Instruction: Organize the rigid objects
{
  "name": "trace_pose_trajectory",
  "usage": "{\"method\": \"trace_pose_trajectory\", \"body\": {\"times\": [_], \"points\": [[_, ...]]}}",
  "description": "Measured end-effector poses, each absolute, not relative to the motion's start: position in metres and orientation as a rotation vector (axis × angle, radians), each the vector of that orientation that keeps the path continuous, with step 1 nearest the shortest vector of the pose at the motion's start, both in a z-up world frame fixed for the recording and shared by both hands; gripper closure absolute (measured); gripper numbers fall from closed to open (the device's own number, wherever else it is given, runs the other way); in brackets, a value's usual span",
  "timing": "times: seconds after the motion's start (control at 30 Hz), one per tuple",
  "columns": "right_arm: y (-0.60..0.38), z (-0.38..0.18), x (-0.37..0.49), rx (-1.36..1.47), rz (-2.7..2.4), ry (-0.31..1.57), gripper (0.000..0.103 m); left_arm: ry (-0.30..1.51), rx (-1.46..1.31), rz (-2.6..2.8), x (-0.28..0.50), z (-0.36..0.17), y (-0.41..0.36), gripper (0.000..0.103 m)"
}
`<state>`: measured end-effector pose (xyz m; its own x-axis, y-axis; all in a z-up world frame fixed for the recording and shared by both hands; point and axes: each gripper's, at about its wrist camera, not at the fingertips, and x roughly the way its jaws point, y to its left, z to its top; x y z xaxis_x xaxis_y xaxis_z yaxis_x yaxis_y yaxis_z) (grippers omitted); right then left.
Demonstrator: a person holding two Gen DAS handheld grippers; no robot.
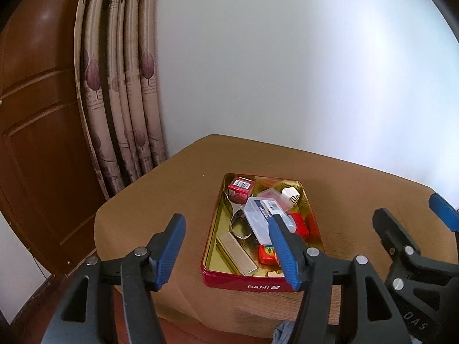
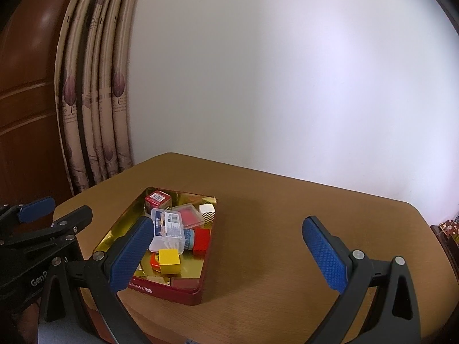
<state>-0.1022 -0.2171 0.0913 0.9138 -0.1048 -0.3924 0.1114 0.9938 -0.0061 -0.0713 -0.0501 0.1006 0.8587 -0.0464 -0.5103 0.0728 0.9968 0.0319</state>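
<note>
I see the red tin [image 1: 246,282] on the wooden table [image 1: 172,189], full of small items. My left gripper [image 1: 229,249] and right gripper [image 2: 229,255] hover near it, both released, grasping nothing.

Counter [image 2: 287,229]: one, brown wood-grain.
Red tin [image 2: 183,293]: one, open, gold inside, lettered on its front wall.
Clear plastic cases: two, one with a barcode label [image 2: 167,229] and one with a red inside [image 2: 190,215].
Red carton with barcode [image 1: 241,190]: one.
White block with black zigzag [image 2: 207,213]: one.
Yellow block [image 2: 169,261]: one.
Plain red block [image 2: 201,240]: one.
Gold rectangular case [image 1: 236,253]: one.
Metal clippers or pliers [image 1: 239,220]: one; which of the two cannot be told.
Round red-and-orange item [image 1: 266,253]: one, partly hidden.
Hand-held grippers: two, the left hand-held gripper [image 1: 229,250] and the right hand-held gripper [image 2: 229,253].
Blue finger pads: four, two per hand-held gripper.
Curtain [image 1: 120,100]: one, hanging in folds.
Wooden door [image 1: 37,114]: one.
</note>
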Motion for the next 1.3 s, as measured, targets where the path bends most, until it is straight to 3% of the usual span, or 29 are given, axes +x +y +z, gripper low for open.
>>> {"method": "trace_pose_trajectory", "body": {"times": [0.9, 0.97, 1.1, 1.3], "points": [[-0.219, 0.089, -0.101, 0.017, -0.112, 0.414, 0.001, 0.547, 0.071, -0.038, -0.072, 0.097, -0.055, 0.039], [-0.219, 0.089, -0.102, 0.016, -0.108, 0.413, 0.001, 0.554, 0.076, -0.036, -0.070, 0.097, -0.056, 0.037], [-0.218, 0.088, -0.103, 0.017, -0.106, 0.413, 0.001, 0.560, 0.083, -0.022, -0.069, 0.095, -0.056, 0.020], [-0.218, 0.088, -0.104, 0.019, -0.104, 0.416, 0.001, 0.594, 0.092, -0.035, -0.064, 0.089, -0.058, 0.014]]}}
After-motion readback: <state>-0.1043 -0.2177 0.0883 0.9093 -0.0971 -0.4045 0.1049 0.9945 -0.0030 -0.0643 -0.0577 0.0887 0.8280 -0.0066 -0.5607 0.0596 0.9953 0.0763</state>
